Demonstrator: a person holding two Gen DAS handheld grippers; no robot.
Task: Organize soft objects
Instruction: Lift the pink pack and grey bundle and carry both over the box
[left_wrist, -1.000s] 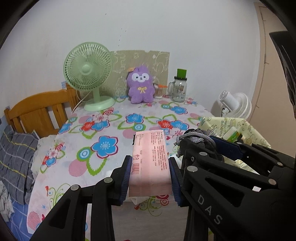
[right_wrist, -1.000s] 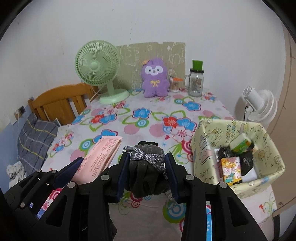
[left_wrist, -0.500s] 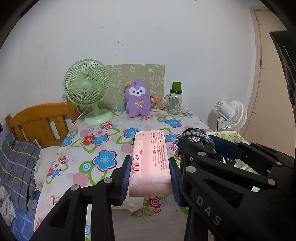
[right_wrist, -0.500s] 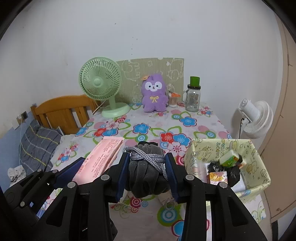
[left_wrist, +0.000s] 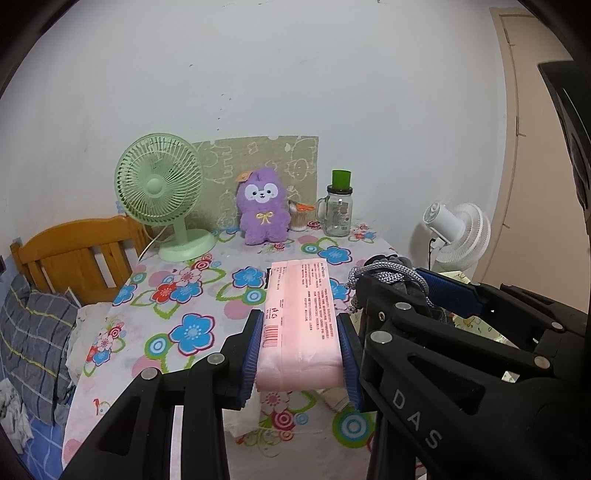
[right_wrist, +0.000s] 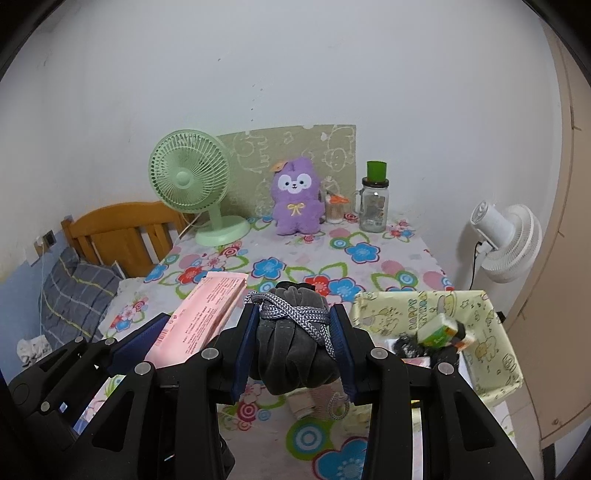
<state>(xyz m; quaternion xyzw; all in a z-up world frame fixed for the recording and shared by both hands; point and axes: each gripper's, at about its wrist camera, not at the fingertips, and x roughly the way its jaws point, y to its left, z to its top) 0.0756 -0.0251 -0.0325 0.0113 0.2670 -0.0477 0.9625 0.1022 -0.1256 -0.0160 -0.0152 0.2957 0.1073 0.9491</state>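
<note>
Above the flowered table (right_wrist: 388, 266), two grippers are raised side by side: the left gripper (left_wrist: 301, 354) clamps one pink tissue pack (left_wrist: 299, 325), the right gripper (right_wrist: 293, 350) squeezes one grey drawstring pouch (right_wrist: 295, 354). Two fans, one purple plush (right_wrist: 295, 199), one jar (right_wrist: 373, 206). One yellow box (right_wrist: 495, 354) holds jumbled items, hard to identify.

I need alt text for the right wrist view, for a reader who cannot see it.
The right gripper clamps a grey drawstring pouch above a floral tablecloth. At right is a yellow-green box of small items; at left, the left gripper holds a pink pack.
</note>
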